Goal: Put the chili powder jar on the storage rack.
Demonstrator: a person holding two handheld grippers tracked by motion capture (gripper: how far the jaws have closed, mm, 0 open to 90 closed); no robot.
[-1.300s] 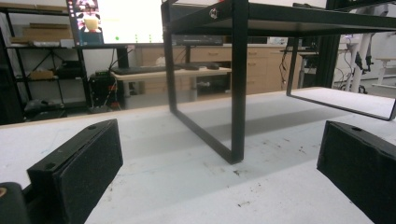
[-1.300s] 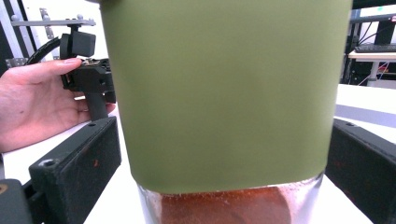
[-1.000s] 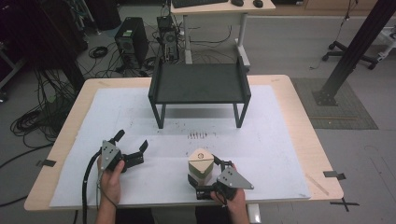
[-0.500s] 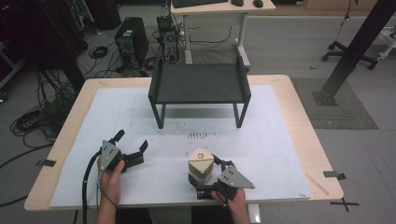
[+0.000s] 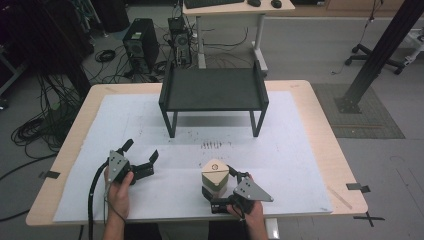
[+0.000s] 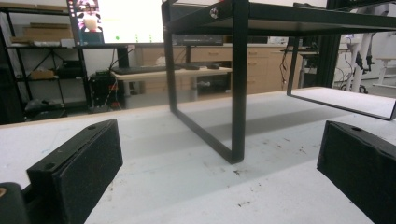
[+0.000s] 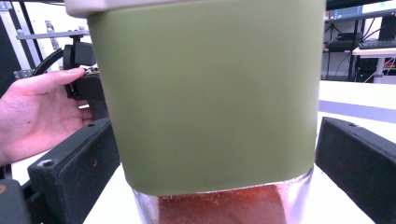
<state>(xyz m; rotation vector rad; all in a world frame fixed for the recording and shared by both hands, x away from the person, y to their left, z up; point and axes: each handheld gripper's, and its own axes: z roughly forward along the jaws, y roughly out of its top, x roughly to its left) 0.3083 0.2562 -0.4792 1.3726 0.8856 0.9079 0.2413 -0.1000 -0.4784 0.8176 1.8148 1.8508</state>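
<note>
A jar [image 5: 215, 172] with a beige lid stands on the white sheet near the front of the table. In the right gripper view the jar [image 7: 210, 93] has an olive-green sleeve and a clear glass base holding reddish-brown powder. My right gripper [image 5: 219, 182] is open, one jaw on each side of the jar; the jaws sit close to its sides. My left gripper [image 5: 141, 151] rests open and empty at the front left, pointing toward the black metal stand [image 5: 214, 89]. The left gripper view shows the stand's leg [image 6: 239, 84] ahead between the spread jaws.
White paper [image 5: 300, 150] covers most of the wooden table [image 5: 320, 100]. Small dark marks [image 5: 215, 145] dot the paper in front of the stand. In the right gripper view, the person's other hand [image 7: 37, 112] holds the left gripper [image 7: 84, 70]. Cables and a computer tower [image 5: 137, 45] lie beyond the table.
</note>
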